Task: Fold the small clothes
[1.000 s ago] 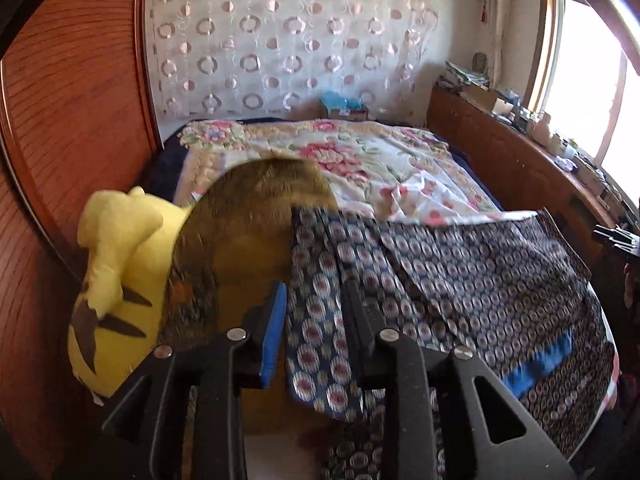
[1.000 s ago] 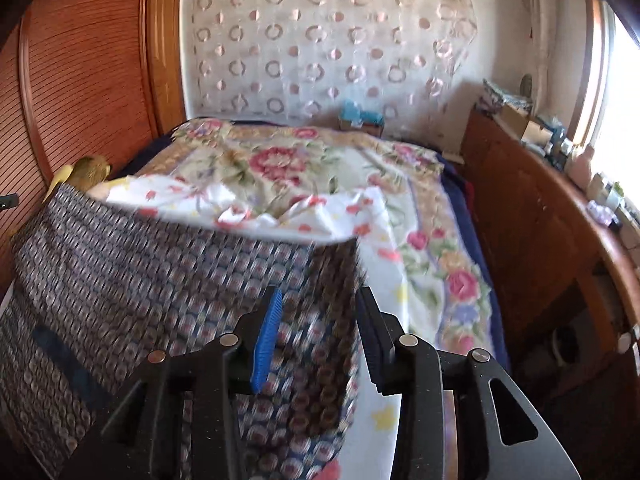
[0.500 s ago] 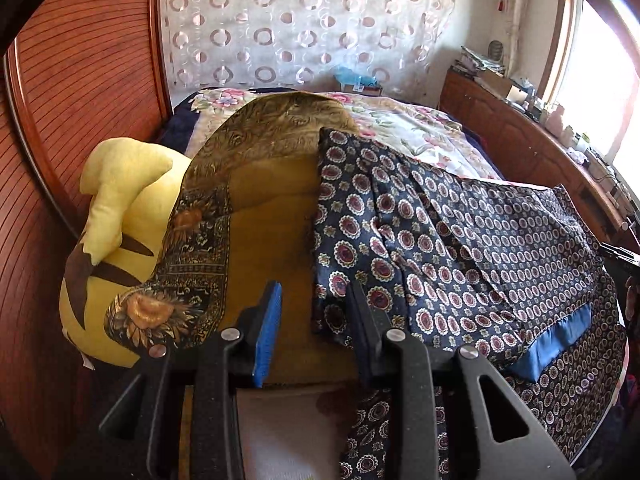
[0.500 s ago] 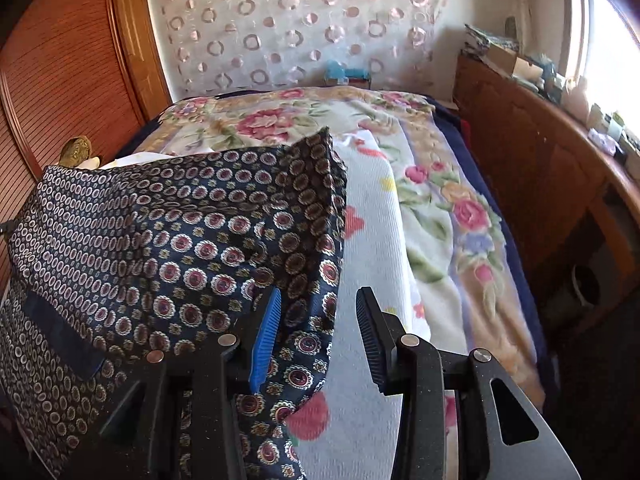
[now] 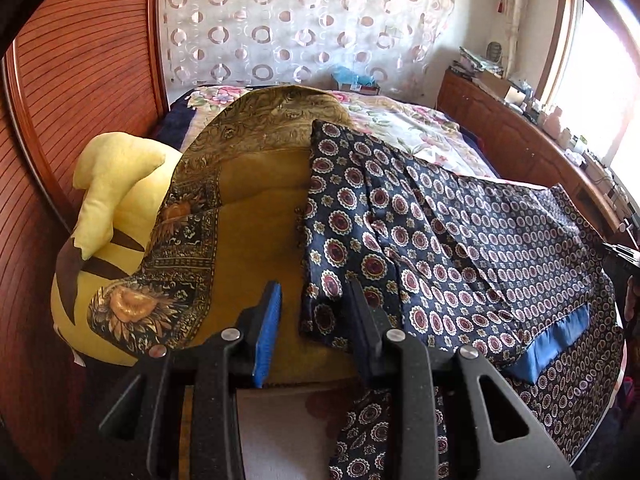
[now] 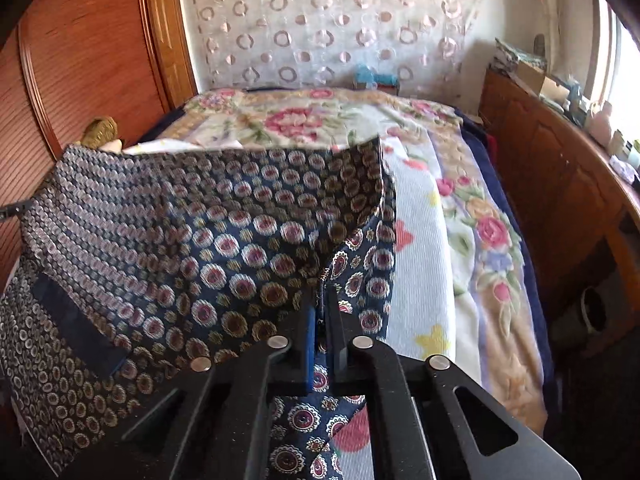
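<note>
Bedroom: reddish slatted wood panels at left, sheer ring-print curtain behind floral-quilted bed; daylight thru window over cluttered wood cabinet.

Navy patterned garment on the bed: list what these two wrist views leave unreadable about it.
- Its type: the navy patterned garment runs off the bottom and right edges of the left wrist view.
- Left gripper: whether it grips; the right finger covers the cloth edge.
- Right gripper: shut on a fold; the fingers hide how many layers.
- Far left half in the right wrist view: blurred.
- What lies under it: covered.
</note>
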Action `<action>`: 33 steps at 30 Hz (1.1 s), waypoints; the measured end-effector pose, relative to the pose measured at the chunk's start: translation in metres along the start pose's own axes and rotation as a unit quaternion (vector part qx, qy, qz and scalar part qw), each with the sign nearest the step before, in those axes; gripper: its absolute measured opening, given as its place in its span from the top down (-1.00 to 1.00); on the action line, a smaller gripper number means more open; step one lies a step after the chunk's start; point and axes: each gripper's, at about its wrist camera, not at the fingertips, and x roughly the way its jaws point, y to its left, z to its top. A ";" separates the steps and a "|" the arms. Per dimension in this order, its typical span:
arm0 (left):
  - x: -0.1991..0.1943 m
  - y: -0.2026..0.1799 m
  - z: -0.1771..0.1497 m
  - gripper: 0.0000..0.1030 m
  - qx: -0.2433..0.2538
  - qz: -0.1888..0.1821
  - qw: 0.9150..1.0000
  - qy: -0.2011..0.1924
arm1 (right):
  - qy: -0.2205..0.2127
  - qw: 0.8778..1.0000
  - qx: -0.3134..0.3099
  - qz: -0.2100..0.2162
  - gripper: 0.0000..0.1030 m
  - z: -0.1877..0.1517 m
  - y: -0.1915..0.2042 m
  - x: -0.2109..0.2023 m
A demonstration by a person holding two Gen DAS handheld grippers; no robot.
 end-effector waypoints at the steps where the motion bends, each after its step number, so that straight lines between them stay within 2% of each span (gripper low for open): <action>1: -0.001 -0.001 -0.001 0.35 0.002 -0.002 1.000 -0.004 | -0.005 1.000 0.001 0.003 0.96 0.000 0.000 -0.003; 3: -0.002 -0.003 -0.002 0.37 0.010 -0.007 1.000 -0.009 | -0.014 1.000 0.003 0.008 0.97 0.002 -0.001 -0.010; 8: -0.008 -0.012 -0.002 0.93 0.031 -0.026 0.999 -0.018 | -0.021 1.000 -0.004 0.006 0.97 0.001 0.003 -0.020; 14: -0.025 -0.024 0.000 0.97 0.043 -0.027 0.998 -0.041 | -0.030 1.000 -0.003 0.009 0.98 -0.004 0.009 -0.015; 24: -0.077 -0.038 -0.017 0.97 0.064 -0.047 0.993 -0.083 | -0.069 0.997 0.001 0.029 0.98 -0.019 0.006 -0.063; 29: -0.100 -0.035 -0.037 0.97 0.056 -0.059 0.993 -0.088 | -0.079 0.996 0.008 0.039 0.98 -0.043 0.003 -0.086; 33: -0.108 -0.033 -0.067 0.97 0.046 -0.059 0.994 -0.076 | -0.079 0.995 0.018 0.051 0.98 -0.068 0.000 -0.104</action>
